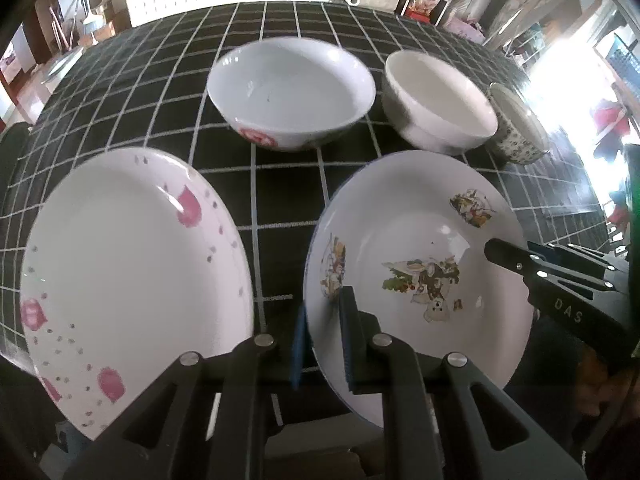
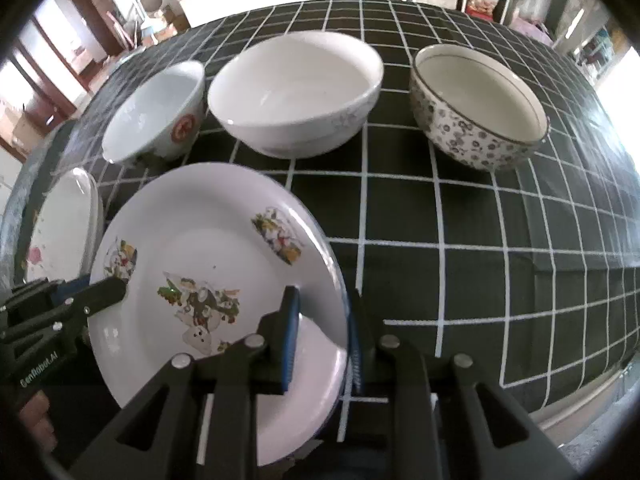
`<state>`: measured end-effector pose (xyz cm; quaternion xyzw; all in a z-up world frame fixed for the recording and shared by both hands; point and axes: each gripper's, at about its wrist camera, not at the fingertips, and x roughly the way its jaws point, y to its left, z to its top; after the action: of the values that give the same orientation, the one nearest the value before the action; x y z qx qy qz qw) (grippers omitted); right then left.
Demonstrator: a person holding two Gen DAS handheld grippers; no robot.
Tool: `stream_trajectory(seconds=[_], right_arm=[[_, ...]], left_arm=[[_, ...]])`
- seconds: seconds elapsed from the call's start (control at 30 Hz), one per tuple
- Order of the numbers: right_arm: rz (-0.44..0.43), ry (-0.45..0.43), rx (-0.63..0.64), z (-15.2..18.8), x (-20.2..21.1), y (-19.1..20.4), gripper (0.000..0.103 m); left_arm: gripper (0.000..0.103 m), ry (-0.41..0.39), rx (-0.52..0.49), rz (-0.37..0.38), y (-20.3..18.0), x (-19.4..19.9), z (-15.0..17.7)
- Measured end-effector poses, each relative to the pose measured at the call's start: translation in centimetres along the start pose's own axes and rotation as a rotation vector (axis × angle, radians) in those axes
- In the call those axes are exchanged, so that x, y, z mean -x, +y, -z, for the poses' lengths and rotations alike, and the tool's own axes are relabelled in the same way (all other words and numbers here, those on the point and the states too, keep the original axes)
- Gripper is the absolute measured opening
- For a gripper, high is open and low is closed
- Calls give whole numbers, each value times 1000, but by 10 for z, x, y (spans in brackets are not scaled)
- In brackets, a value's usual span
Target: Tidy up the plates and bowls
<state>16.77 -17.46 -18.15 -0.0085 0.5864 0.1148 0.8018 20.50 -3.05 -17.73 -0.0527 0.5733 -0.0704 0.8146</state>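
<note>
A white plate with cartoon prints [image 1: 420, 240] [image 2: 208, 240] lies between both grippers over the black checked tablecloth [image 2: 460, 264]. My left gripper [image 1: 325, 336] is shut on its left rim, one blue pad under the rim and one on top. My right gripper [image 2: 324, 340] is shut on the opposite rim the same way. Each gripper shows in the other's view: the right gripper [image 1: 508, 256], the left gripper [image 2: 100, 292]. A larger plate with pink flowers [image 1: 132, 272] [image 2: 60, 232] lies just left of it. I cannot tell whether the held plate touches the cloth.
Three bowls stand in a row behind the plates: one with a red motif [image 1: 292, 88] [image 2: 152, 112], a plain white one [image 1: 440, 100] [image 2: 296, 88], and a floral-patterned one [image 1: 516, 128] [image 2: 480, 104]. Bare cloth extends to the right of the held plate. Shelves and furniture stand beyond the table.
</note>
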Motion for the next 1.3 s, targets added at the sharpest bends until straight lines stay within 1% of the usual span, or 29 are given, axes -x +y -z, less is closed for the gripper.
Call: stream_trajectory(seconds=[0.2,0.33,0.53,0.63,0.77,0.87,0.97,1.17,1.3], right_arm=[[5,-30,-12,-6,21,14,26],[17,-66,26,-10,35,31,26],[21,-98,112,-22,44,78,26],[-2,-86,140,-27,39,98,26],[-33,-67,186,-32,28,130,26],[-44,-59,213,-37,20,154,26],[-54,-51,242,-43,12,172,26],[-55,-36,296,-52,-5,204,26],[-45,-26,316,-48,-10,211,26]], left_arm=[[12,-39,15,5,11,27,-3],[12,-69,31,5,25,47,2],[12,-111,80,-22,64,73,8],[12,-128,120,-35,88,86,14],[12,-137,164,-70,116,98,22],[12,-138,195,-100,136,103,28],[12,-136,230,-113,154,105,34],[12,-112,275,-146,181,98,40],[12,-93,292,-152,191,87,41]])
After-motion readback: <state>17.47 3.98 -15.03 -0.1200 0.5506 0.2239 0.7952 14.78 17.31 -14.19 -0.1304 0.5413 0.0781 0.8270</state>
